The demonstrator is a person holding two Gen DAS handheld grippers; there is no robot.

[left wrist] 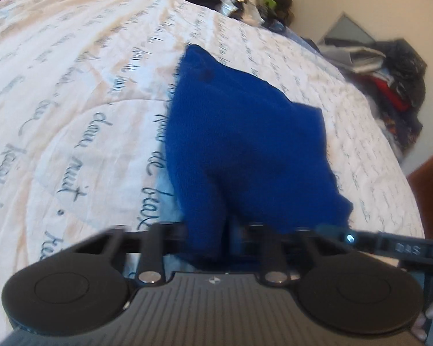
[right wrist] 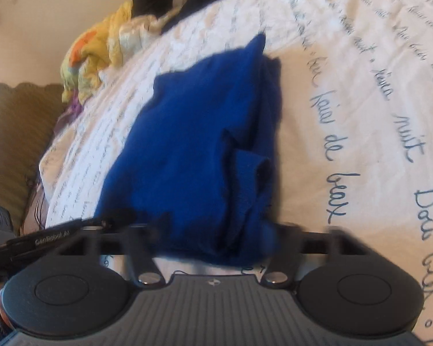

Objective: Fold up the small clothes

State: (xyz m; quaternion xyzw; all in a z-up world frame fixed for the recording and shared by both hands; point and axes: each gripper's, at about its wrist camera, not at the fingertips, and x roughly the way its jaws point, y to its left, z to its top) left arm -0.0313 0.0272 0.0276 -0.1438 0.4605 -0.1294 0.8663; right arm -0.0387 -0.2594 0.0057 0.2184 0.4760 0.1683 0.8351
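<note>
Blue garment (left wrist: 245, 144) lies on the lettered bedspread (left wrist: 72, 101), its near edge clamped by left gripper (left wrist: 207, 242) and right gripper (right wrist: 216, 248). Risk: unequal pulls could skew the fold.

Blue garment (right wrist: 193, 144) bunched on script-printed bedspread (right wrist: 346, 101), near end hiding right gripper (right wrist: 216, 248) fingertips; yellow clothes (right wrist: 95, 54) at far edge.

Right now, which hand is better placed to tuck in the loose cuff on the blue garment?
Right, probably. The cuff lies just ahead of the right tool, which grips the blue garment beside it. The left tool holds a narrow corner, and its view shows no cuff.
</note>
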